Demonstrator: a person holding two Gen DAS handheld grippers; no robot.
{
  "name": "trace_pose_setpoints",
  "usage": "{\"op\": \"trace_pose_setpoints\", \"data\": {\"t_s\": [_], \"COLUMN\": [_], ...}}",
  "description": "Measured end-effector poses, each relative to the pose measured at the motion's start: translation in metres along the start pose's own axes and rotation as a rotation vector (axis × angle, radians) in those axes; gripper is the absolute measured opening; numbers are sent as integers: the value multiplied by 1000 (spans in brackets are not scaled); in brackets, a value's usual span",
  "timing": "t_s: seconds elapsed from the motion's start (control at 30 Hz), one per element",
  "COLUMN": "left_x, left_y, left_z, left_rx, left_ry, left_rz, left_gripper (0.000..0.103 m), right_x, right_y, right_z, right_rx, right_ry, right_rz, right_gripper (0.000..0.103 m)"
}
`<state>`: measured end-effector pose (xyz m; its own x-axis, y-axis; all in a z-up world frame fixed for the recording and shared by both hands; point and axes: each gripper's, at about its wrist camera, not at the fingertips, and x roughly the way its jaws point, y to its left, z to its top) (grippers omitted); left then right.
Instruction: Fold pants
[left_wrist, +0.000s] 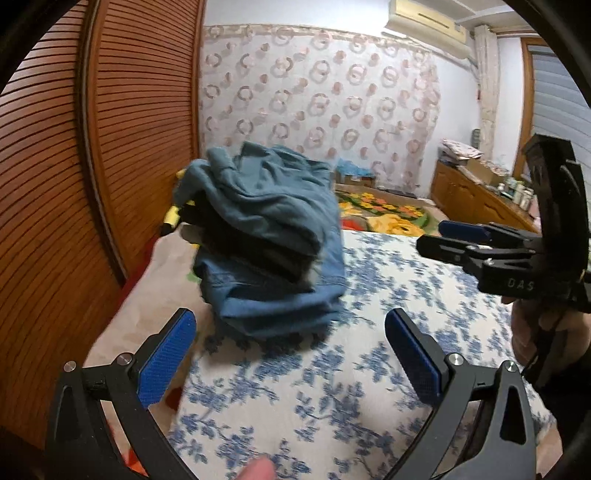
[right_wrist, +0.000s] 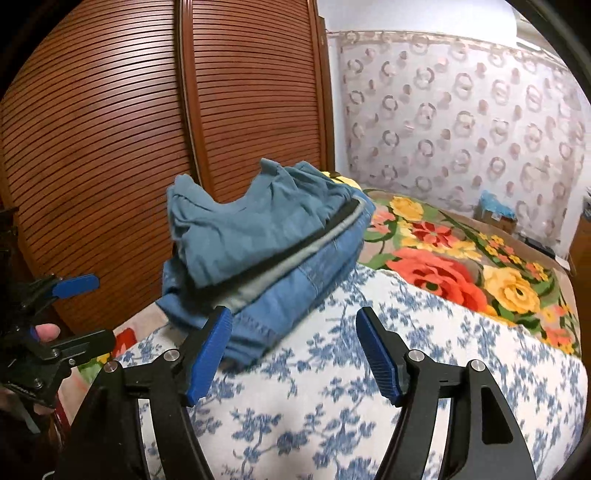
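Note:
A stack of folded clothes (left_wrist: 269, 240) sits on the bed's blue-flowered white cover (left_wrist: 332, 387), near the wardrobe. Teal-blue pants lie rumpled on top, over dark and grey garments and denim (right_wrist: 295, 295). The stack also shows in the right wrist view (right_wrist: 258, 236). My left gripper (left_wrist: 290, 354) is open and empty, just short of the stack. My right gripper (right_wrist: 293, 354) is open and empty, its left pad (right_wrist: 210, 354) close beside the denim edge. The right gripper also shows in the left wrist view (left_wrist: 454, 236); the left gripper shows in the right wrist view (right_wrist: 74, 314).
A wooden slatted wardrobe (left_wrist: 92, 166) stands close on the left. A bright flowered blanket (right_wrist: 461, 266) covers the far bed. A curtain with ring patterns (left_wrist: 314, 99) hangs behind. A wooden dresser with clutter (left_wrist: 480, 195) stands at the right.

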<state>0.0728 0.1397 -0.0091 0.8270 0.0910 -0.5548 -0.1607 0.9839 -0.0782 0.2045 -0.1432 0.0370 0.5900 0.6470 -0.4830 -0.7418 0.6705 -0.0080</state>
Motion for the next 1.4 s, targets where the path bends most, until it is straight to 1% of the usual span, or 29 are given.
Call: {"op": "trace_pose_setpoints", "data": {"t_s": [0.13,0.43,0.63,0.77,0.83,1.07,1.2,1.27,1.4], "left_x": [-5,-10,-14,-21,-26,-37,-42,-43,-43], "left_y": [-10,-32,-48,-58,-64,-79,-91,-97,-110], "left_z": [-5,-17,-27,-34,-35,-33,-30,-28,-25], "left_rx": [16,52,69,78,87,112,130,136,145], "left_ry": [-13,-12,-5,7,4,-9,-16,-20,-22], "left_rz": [-35,-75,-97,-98,-98,-110,-129,-139,-159], "left_gripper": [102,102,102,102,102,102,102,102,102], "right_x": [-18,-63,-91,-107,-118,-157,-182,-190,-205], "right_y": [0,7,13,15,14,16,18,19,21], "right_z": [-12,-41,-60,-70,-78,-93,-99,-100,-106], "right_rx": [20,59,84,110,121,151,178,178,188], "right_ry": [-6,-25,-40,-41,-45,-60,-79,-88,-106], "right_rz": [-27,-88,-110,-129,-140,-211,-237,-266,-295], "right_gripper": [72,72,73,81,82,82,82,82,89]}}
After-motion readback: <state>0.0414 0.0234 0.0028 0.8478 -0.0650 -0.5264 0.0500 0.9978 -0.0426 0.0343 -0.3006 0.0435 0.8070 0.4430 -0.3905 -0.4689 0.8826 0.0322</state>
